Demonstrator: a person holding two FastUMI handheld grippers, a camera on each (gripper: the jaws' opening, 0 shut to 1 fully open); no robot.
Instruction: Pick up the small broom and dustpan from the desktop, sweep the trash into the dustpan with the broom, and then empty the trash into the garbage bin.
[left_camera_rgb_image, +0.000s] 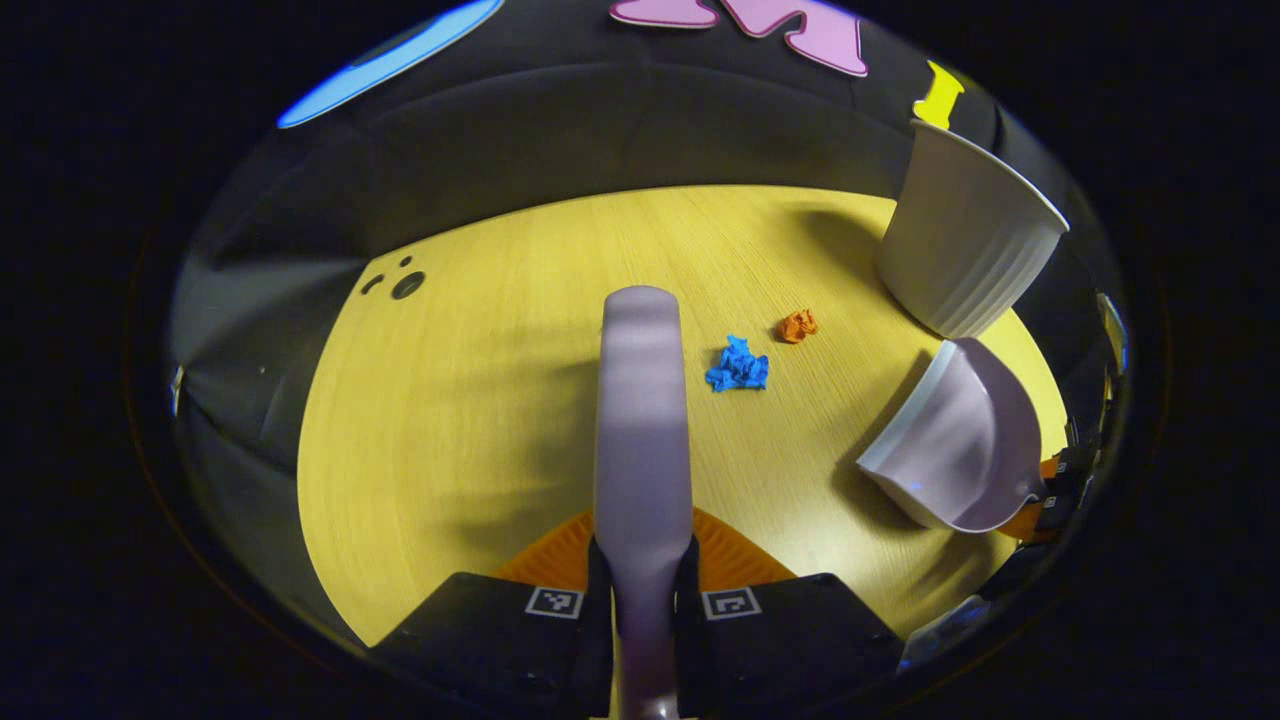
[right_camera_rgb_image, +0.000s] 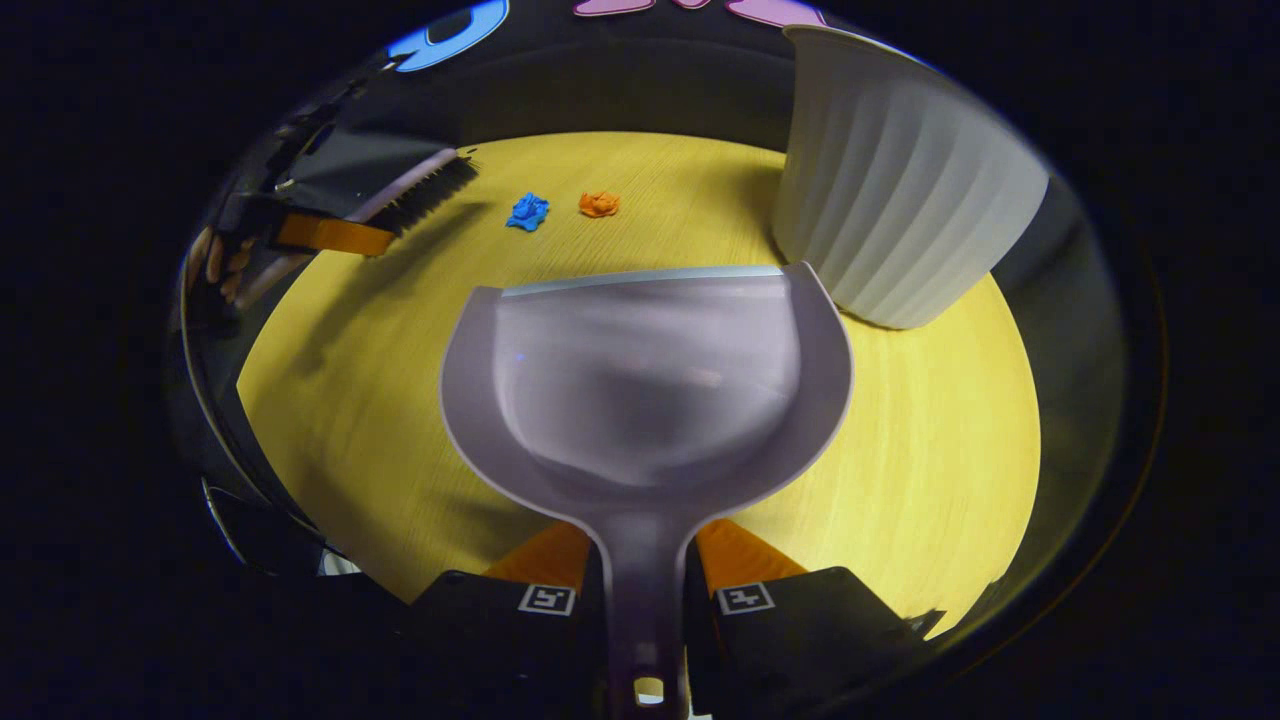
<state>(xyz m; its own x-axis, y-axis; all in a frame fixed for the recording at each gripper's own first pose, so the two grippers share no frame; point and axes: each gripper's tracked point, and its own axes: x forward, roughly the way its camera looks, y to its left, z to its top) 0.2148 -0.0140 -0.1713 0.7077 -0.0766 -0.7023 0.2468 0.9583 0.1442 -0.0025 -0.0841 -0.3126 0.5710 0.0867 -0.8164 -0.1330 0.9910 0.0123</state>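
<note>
The left gripper (left_camera_rgb_image: 642, 575) clenched the lilac plastic broom (left_camera_rgb_image: 641, 420) above the round yellow wooden desktop (left_camera_rgb_image: 450, 420). Mid-surface lay a blue crumpled paper scrap (left_camera_rgb_image: 738, 365) and an orange one (left_camera_rgb_image: 797, 325). Toward the right edge, the right gripper (right_camera_rgb_image: 645, 590) grasped the lilac plastic dustpan (right_camera_rgb_image: 645, 390) beside the white ribbed garbage bin (right_camera_rgb_image: 900, 200).

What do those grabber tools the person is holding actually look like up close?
Each is a chunky dark block with two fingers. The left gripper and the right gripper each carry a pair of small square black-and-white coded tags near the finger bases. No cables are visible.
</note>
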